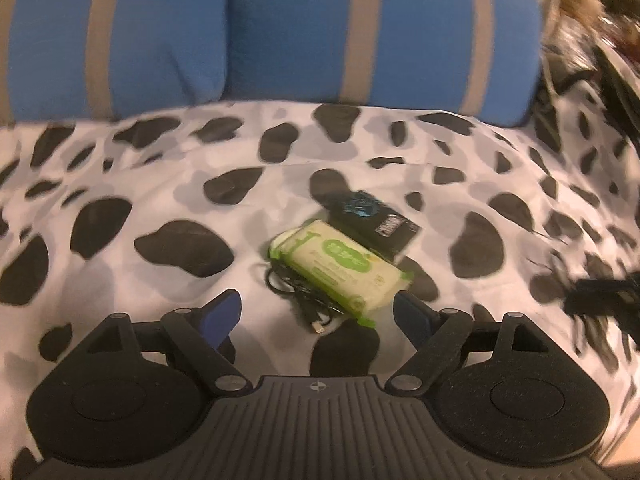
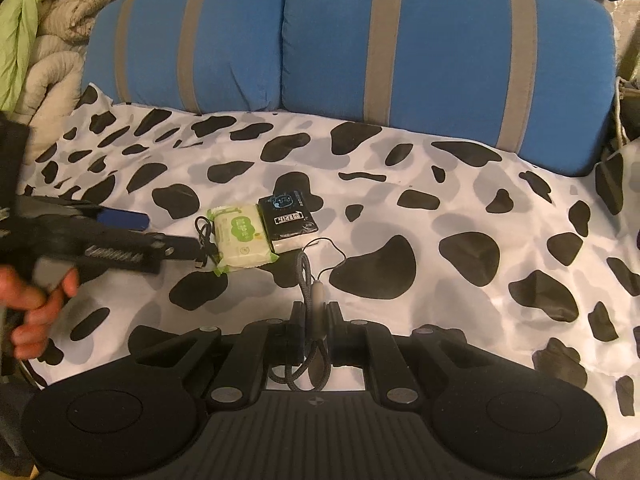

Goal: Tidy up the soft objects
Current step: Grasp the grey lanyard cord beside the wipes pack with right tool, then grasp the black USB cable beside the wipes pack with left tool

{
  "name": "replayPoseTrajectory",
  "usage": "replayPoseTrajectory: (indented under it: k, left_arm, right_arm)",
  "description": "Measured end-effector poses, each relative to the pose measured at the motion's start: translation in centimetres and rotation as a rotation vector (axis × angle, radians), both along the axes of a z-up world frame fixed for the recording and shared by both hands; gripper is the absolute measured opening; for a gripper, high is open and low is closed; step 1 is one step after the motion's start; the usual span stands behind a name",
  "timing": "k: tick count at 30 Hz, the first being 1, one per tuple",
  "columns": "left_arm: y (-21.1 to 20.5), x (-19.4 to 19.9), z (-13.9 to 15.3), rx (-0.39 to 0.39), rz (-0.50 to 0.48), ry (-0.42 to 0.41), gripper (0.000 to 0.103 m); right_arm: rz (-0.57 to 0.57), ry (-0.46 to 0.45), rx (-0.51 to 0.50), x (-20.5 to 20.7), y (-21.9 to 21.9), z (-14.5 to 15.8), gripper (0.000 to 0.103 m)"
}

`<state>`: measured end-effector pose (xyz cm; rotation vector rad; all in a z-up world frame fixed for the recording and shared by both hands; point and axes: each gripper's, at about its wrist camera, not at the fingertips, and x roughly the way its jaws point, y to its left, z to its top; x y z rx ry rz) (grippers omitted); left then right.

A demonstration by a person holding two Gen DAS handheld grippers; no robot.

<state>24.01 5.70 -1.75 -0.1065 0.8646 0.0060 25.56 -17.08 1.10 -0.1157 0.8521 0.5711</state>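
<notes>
A green and white wipes pack [image 1: 340, 266] lies on the cow-print sheet [image 1: 160, 200], with a black tissue pack [image 1: 374, 220] touching its far side and a black USB cable [image 1: 296, 296] coiled at its near side. My left gripper [image 1: 318, 316] is open, just short of the wipes pack. In the right wrist view the wipes pack [image 2: 240, 236], black pack [image 2: 288, 218] and black cable [image 2: 206, 240] lie mid-sheet. My right gripper [image 2: 316, 312] is shut on a grey braided cable [image 2: 306, 280] whose thin end trails on the sheet. The left gripper [image 2: 132, 232] shows at left.
Two blue cushions with grey stripes [image 2: 400, 52] stand at the back of the sheet. A beige and green quilt [image 2: 44, 20] is piled at the far left. Dark clutter [image 1: 600, 60] lies at the right edge in the left wrist view.
</notes>
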Motion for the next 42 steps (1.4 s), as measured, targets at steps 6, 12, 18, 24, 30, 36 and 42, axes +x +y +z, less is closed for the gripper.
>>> replayPoseTrajectory:
  k: [6, 12, 18, 24, 30, 36, 42]
  left_arm:
    - [1.7, 2.3, -1.8, -0.095, 0.077, 0.089, 0.054]
    - [3.0, 3.2, -2.6, -0.149, 0.122, 0.105, 0.040]
    - [3.8, 3.9, -3.4, -0.208, 0.146, 0.105, 0.036]
    - [3.2, 4.2, -3.4, -0.184, 0.074, 0.112, 0.018]
    - [2.8, 3.6, -2.8, -0.168, 0.034, 0.121, 0.011]
    - [2.6, 2.3, -1.9, -0.151, -0.002, 0.106, 0.010]
    - [2.2, 0.7, -0.5, -0.135, -0.033, 0.074, 0.010]
  right_arm:
    - [-0.002, -0.001, 0.023, 0.0, -0.3, 0.4, 0.012]
    - [0.009, 0.012, 0.032, 0.0, 0.0, 0.1, 0.012]
    - [0.022, 0.016, 0.041, -0.1, 0.3, 0.1, 0.012]
    - [0.030, 0.025, 0.031, 0.1, 0.6, -0.2, 0.012]
    - [0.029, 0.026, 0.028, 0.1, 0.6, -0.4, 0.012]
    - [0.019, 0.023, 0.025, -0.2, 0.6, -0.5, 0.012]
    - [0.010, 0.017, 0.018, -0.7, 0.5, -0.5, 0.012]
